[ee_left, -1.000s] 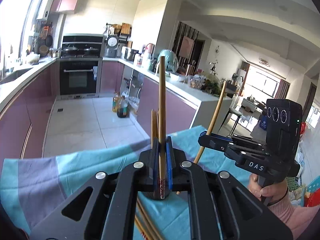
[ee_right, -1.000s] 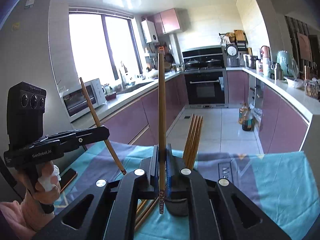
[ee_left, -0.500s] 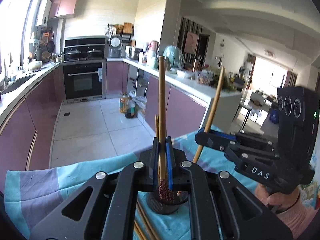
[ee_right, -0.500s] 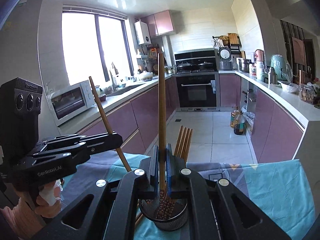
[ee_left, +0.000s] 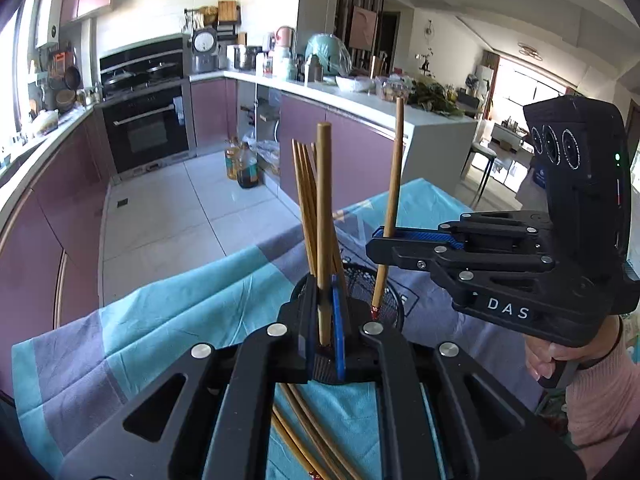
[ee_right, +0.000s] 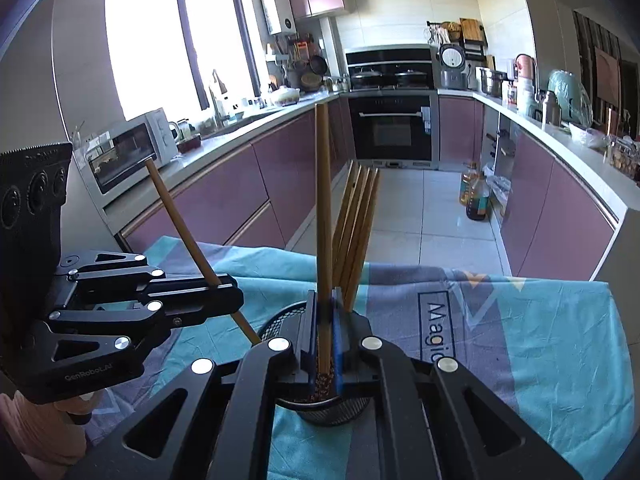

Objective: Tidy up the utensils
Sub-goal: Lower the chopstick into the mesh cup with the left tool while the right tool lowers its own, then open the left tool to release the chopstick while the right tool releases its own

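In the left wrist view, your left gripper [ee_left: 325,320] has its jaws clamped on one upright chopstick [ee_left: 324,232], its tip over the black mesh holder [ee_left: 390,304] on the cloth-covered worktop [ee_left: 180,320], ready to drop in. In the right wrist view, your right gripper [ee_right: 325,340] likewise pinches a second chopstick [ee_right: 323,220] above the holder, beside chopsticks already standing inside [ee_right: 360,232].

Black grippers [ee_left: 324,332], pink sleeve [ee_left: 600,400]

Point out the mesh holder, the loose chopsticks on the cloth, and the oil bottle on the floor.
mesh holder [ee_left: 386,300], left wrist view, rim.
loose chopsticks [ee_left: 304,432], left wrist view, shafts.
oil bottle [ee_right: 476,202], right wrist view, body.
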The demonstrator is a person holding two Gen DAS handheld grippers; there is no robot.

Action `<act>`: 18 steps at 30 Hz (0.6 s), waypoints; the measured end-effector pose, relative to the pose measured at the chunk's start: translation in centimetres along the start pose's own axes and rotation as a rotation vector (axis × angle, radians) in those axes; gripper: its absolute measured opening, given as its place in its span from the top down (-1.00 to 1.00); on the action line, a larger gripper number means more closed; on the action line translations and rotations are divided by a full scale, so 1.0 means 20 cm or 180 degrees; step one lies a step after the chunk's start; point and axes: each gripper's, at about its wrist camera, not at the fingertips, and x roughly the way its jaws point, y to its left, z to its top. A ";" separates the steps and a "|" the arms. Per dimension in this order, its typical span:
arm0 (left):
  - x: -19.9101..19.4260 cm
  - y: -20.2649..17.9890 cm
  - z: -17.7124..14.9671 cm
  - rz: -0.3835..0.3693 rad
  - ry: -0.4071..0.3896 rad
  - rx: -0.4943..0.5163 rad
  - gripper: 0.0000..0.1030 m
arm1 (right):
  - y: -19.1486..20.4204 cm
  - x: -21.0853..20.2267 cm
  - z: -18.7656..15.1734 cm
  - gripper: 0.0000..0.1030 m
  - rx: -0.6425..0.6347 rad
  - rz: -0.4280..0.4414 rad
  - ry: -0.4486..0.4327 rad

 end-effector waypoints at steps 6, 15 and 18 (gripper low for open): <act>0.08 0.06 0.03 0.0029 0.0124 -0.0023 0.85 | -0.04 0.06 -0.02 0.85 0.0078 -0.0025 0.0089; 0.15 0.15 0.08 -0.0009 0.0132 -0.0214 0.67 | -0.07 0.11 -0.01 0.80 0.0199 -0.0076 0.0082; 0.13 0.16 0.07 0.0029 0.0094 -0.0225 0.62 | -0.08 0.10 -0.01 0.70 0.0205 -0.0070 0.0048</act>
